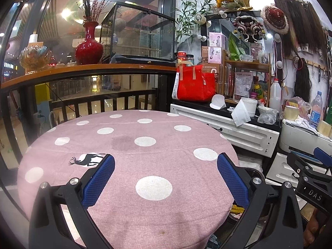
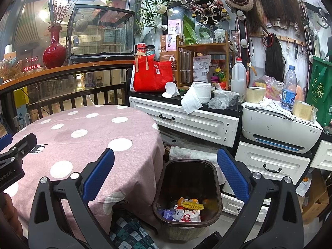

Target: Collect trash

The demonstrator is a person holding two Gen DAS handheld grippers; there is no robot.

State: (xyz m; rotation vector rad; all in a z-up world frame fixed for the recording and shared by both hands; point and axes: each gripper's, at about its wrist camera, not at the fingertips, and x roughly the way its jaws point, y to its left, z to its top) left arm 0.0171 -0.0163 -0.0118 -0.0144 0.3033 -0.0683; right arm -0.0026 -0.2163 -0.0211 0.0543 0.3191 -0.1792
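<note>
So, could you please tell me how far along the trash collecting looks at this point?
It looks close to finished. Done: wrappers and crumpled packaging lie at the bottom of the dark bin beside the table, and the polka-dot tablecloth shows no loose litter. In hand: nothing; the left tool and right tool are both open and empty. Left: possibly the crumpled bag on the cluttered counter, though whether that is trash is unclear.

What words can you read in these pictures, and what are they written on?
"DAS": black body of the right tongs.
"nRobot.AI", start cut off: black body of the left tongs.
Chinese characters, white, not readable: green fabric bag.
Too small or blurred: clear plastic water bottle label, red fabric bag tag, pink boxes.
</note>
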